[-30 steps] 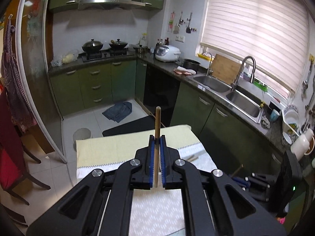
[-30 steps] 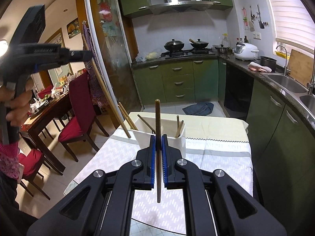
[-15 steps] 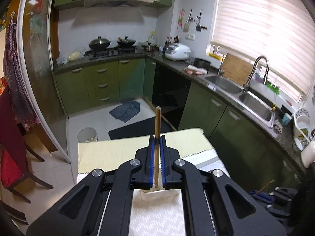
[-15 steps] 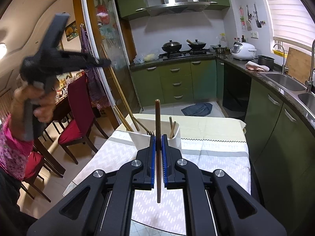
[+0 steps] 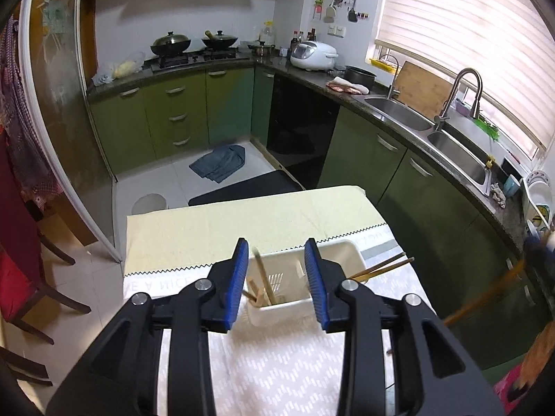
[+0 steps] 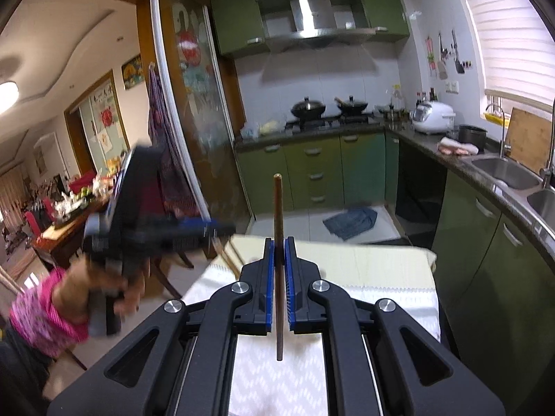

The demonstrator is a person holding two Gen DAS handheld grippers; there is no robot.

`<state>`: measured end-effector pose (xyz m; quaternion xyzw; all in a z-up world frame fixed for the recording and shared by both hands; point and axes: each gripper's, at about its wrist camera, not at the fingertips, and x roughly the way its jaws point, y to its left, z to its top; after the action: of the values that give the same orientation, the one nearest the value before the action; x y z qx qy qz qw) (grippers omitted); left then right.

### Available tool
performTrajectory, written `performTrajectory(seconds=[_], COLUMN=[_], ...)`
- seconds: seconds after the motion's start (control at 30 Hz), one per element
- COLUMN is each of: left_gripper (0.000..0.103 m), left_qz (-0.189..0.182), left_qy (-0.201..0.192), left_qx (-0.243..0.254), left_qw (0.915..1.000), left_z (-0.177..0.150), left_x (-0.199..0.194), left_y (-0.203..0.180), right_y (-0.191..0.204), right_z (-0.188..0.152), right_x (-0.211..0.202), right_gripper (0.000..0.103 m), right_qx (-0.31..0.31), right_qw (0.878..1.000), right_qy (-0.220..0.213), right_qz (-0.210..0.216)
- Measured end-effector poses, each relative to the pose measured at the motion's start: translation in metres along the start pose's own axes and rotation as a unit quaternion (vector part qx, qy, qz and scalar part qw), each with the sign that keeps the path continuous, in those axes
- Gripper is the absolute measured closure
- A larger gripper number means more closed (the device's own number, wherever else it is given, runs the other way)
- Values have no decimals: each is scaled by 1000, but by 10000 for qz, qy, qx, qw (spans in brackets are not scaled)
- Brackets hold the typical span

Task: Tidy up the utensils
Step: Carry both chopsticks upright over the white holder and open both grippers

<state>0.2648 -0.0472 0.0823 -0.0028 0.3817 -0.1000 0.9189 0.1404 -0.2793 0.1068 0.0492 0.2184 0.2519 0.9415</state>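
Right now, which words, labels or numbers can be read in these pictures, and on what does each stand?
"A NICE": tablecloth border, left wrist view, cut off at both ends.
Letters on its right border, door stickers, rice cooker panel: too blurred.

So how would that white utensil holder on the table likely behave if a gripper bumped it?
The white utensil holder looks like thin plastic, so probably light. It stands on a cloth, so it may slide or drag it. Chopsticks leaning to one end could make it tip.
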Motion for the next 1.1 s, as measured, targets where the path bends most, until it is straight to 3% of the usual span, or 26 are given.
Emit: performTrajectory(seconds=[0.13,0.37,0.63,0.9,1.0,1.1], left_gripper=[70,57,28,20,17,17], left_qz=[61,163,490,425,415,422], left_qy=[-340,-747,-1102,-1212,-1223,-1239], left_qx=[16,82,-68,-487,-553,-558], left_qw=[9994,9970,9927,9905,9901,9898], left_z=[-11,-54,-139,-184,-190,-191], left_x=[-22,-51,-56,-54,-53,-50], left_y=[3,7,23,28,26,25], right_y=[3,6,-15,-12,-12,-11], right_z=[30,60,30,-2,-11,-15], right_x=[10,58,129,174,179,174], right_gripper=[96,96,96,96,85,85], right_qx=[63,-10,84,-39,-68,-88], right_qw=[9996,9985,9977,9963,9958,9959], right_qy=[-267,-408,32,456,502,477], right_qz=[-20,-375,-669,-731,-756,-762])
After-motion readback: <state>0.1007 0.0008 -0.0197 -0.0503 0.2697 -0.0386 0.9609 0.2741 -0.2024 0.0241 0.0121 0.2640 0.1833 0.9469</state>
